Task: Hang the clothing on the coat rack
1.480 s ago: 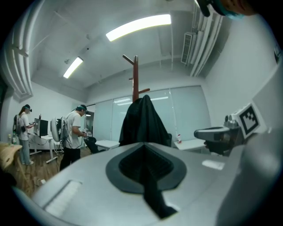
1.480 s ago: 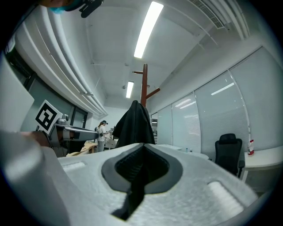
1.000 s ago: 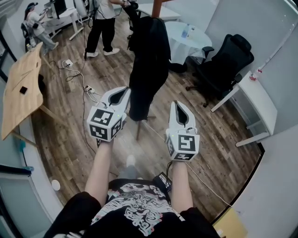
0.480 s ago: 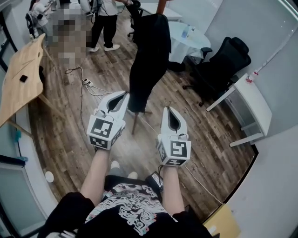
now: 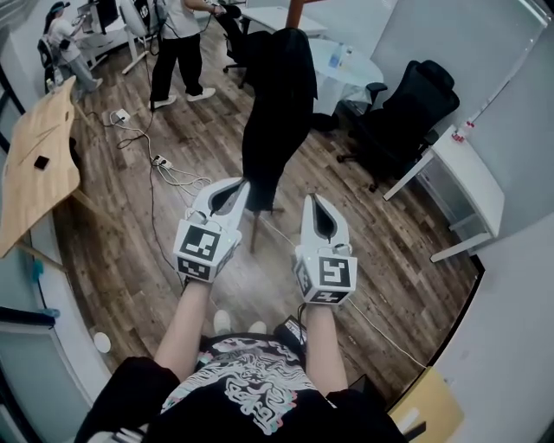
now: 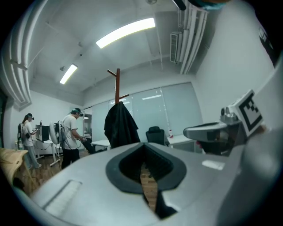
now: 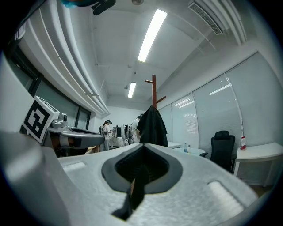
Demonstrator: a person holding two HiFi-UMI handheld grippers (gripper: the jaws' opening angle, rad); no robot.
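Observation:
A black garment (image 5: 277,112) hangs from the brown coat rack (image 5: 294,10) and drapes down to just above the rack's legs (image 5: 254,232). It also shows in the left gripper view as the black garment (image 6: 120,126) on the rack (image 6: 117,86), and in the right gripper view as the garment (image 7: 153,128). My left gripper (image 5: 242,183) is shut and empty, its tip close to the garment's lower hem. My right gripper (image 5: 313,201) is shut and empty beside it, a little to the right of the garment. Both point toward the rack.
A tilted wooden table (image 5: 39,164) stands at the left, with cables (image 5: 160,164) on the wood floor. A black office chair (image 5: 407,112), a round white table (image 5: 346,69) and a white desk (image 5: 472,173) are to the right. People (image 5: 177,43) stand at the back.
Both grippers have drifted slightly in the view and stay shut and empty. The garment hangs on the rack as before.

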